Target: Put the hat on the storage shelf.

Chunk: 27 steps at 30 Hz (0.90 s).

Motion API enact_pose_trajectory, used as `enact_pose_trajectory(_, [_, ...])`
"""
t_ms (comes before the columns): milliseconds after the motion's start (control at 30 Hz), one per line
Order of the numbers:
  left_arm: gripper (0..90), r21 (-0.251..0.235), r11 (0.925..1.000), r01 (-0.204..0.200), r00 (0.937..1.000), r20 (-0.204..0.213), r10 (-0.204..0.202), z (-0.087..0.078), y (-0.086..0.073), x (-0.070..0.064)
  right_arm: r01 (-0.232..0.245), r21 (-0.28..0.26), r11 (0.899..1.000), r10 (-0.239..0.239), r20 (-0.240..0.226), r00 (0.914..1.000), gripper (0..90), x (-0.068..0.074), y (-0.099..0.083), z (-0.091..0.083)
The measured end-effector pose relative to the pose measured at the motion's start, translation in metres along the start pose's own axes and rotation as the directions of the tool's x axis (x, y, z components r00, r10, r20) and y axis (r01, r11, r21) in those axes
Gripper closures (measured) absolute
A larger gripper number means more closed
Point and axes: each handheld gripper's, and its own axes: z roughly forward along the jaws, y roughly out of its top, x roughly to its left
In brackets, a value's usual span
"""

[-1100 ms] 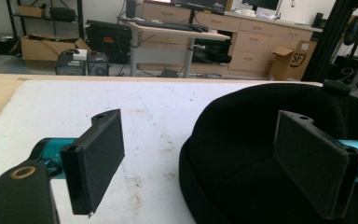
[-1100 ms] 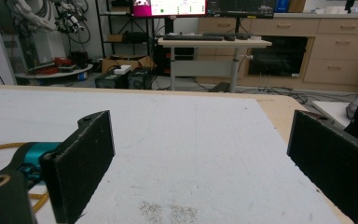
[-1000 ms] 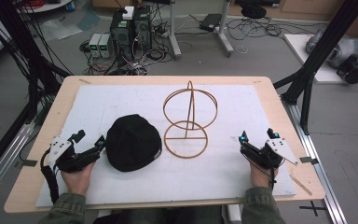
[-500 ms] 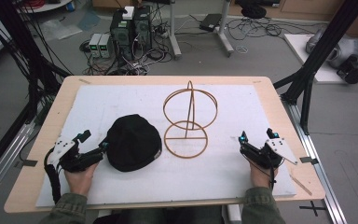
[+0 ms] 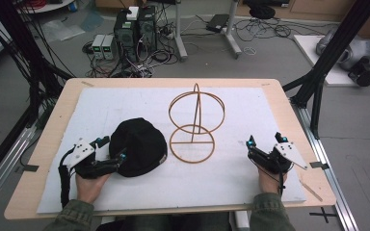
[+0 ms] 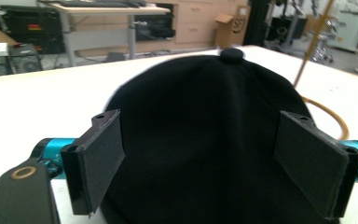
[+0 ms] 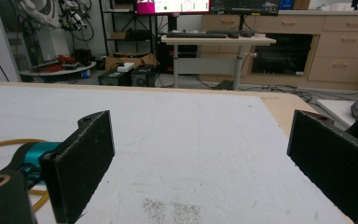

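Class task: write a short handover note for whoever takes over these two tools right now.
Left tool: open, jaws on either side of the black cap's near edge, not shut on it.
Right tool: open, holding nothing, over the white mat at the right.
Wire stand: upright beside the cap, bare.
Done: left tool brought up to the cap.
Left: grip and lift the cap, probably onto the stand.

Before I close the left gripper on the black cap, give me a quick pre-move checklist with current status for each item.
1. Left gripper jaws open: ok.
2. Black fabric cap lined up between those jaws, seen in the left gripper view: ok.
3. Pads touching the cap fabric: cannot tell.
4. Orange wire hat stand upright, apart from the left gripper: ok.
5. Cap apart from the stand's base ring: cannot tell, their edges lie very close.
6. Right gripper open, holding nothing, off to the side on the white mat: ok.
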Motion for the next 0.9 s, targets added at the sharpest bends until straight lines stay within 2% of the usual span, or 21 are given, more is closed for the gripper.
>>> enact_pose_trajectory(167, [16.9,0.017,0.9998,-0.008,0.9996,0.026,0.008,0.002,0.000,-0.003,0.000,0.000,1.000,0.000,-0.002,1.0000,6.4,0.000,0.000,0.000])
enact_pose_trajectory(467, [17.0,0.073,0.9972,0.016,0.9987,0.048,-0.019,0.008,-0.002,-0.004,-0.001,0.005,1.000,0.001,-0.007,1.0000,6.4,0.000,0.000,0.001])
enact_pose_trajectory(667, [17.5,0.095,0.9952,0.020,0.9991,0.035,-0.023,0.011,0.000,-0.005,-0.004,0.006,1.000,0.004,-0.007,1.0000,6.4,0.000,0.000,0.001])
enact_pose_trajectory(900, [21.4,0.114,0.9934,0.001,1.0000,0.006,-0.002,0.012,-0.001,-0.007,-0.002,0.010,1.000,0.002,-0.006,1.0000,6.4,0.000,-0.001,0.001])
